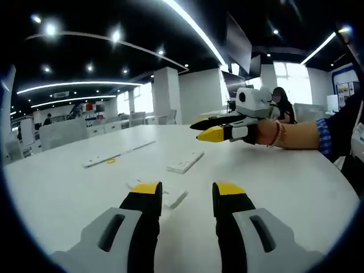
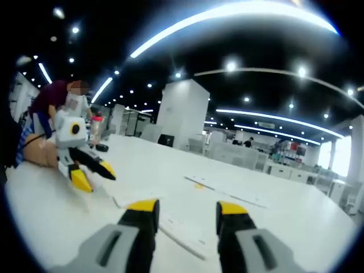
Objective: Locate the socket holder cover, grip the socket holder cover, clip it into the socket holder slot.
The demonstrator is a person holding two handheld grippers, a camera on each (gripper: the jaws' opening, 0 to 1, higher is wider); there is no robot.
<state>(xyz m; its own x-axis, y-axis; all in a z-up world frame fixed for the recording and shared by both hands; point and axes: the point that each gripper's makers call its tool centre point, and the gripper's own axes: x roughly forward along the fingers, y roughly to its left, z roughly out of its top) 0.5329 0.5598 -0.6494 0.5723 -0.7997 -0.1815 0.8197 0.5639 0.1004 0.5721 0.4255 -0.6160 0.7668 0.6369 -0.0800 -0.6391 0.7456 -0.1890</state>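
A wide white table (image 1: 296,176) carries a long white strip (image 1: 116,153) far left, a shorter flat white holder (image 1: 185,162) at centre, and a small white cover (image 1: 170,197) lying just ahead of the left gripper (image 1: 186,196), jaws spread and empty. The right gripper (image 2: 186,213) hovers, jaws spread too.

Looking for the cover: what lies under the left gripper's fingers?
A small white flat piece lies on the white table between the left gripper fingers; its near end is hidden behind one finger.
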